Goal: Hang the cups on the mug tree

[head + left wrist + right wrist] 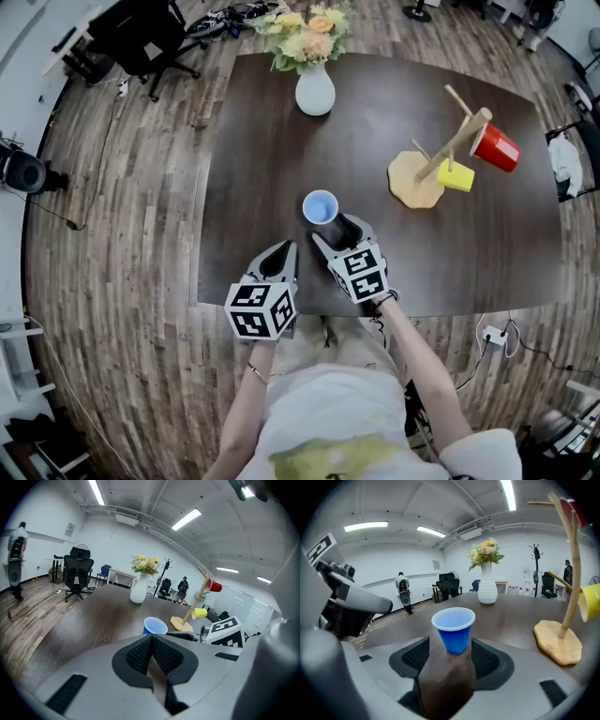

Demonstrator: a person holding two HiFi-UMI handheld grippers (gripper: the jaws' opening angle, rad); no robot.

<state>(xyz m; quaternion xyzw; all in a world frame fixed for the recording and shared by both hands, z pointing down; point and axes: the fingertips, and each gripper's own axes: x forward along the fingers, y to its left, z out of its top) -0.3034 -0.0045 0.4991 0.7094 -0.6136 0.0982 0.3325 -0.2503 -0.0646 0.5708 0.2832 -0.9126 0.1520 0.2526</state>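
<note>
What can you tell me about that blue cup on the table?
The blue cup looks like a thin plastic party cup, tapered toward its base, with a rolled rim. It stands upright, mouth up and empty, on the dark table, toward the person's side. The open jaws of the right gripper flank its base; their pads do not seem to press it. Nothing else touches it.

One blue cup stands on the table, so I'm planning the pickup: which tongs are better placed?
Right. The right tongs are open with the blue cup at their mouth, lined up between them. The left tongs are shut and sit farther back from it.
</note>
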